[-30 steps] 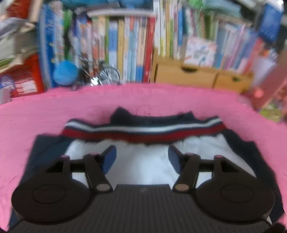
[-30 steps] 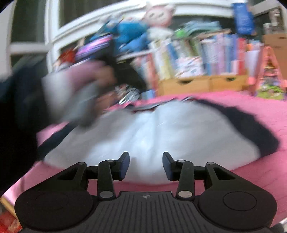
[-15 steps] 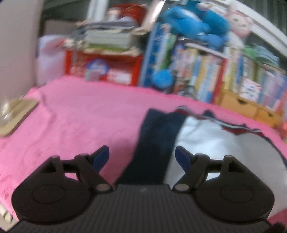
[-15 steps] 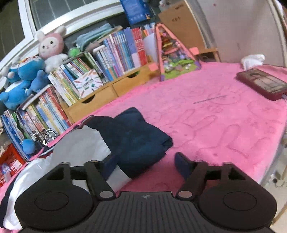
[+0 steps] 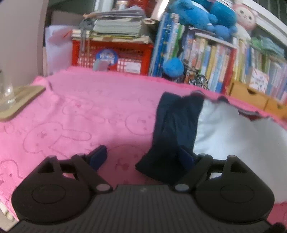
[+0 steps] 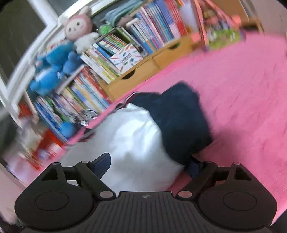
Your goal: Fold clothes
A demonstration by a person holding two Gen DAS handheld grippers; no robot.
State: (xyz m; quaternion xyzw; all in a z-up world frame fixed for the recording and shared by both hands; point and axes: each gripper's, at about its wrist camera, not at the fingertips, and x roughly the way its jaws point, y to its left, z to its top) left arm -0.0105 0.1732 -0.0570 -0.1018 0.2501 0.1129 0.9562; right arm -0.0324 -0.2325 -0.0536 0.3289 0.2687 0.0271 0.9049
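Left gripper (image 5: 143,158) spread wide, jaws just been opening, 1 navy sleeve (image 5: 172,136) lying between them against the right finger (image 5: 186,159), unpinched. Right gripper (image 6: 149,164) likewise spread, just been opening, white shirt (image 6: 136,143) hem between the fingers, not squeezed. Resting flat on the pink blanket (image 5: 80,114), shirt with both navy sleeves folded inward; other sleeve (image 6: 181,123) bunched over the white body in the right view. Beyond, at the blanket's far edge, wooden drawers (image 6: 143,69), rows of books (image 5: 211,59), red crate (image 5: 114,55), blue plush (image 5: 200,14) on top. Off left, glass (image 5: 6,93) on a wooden board (image 5: 23,98).
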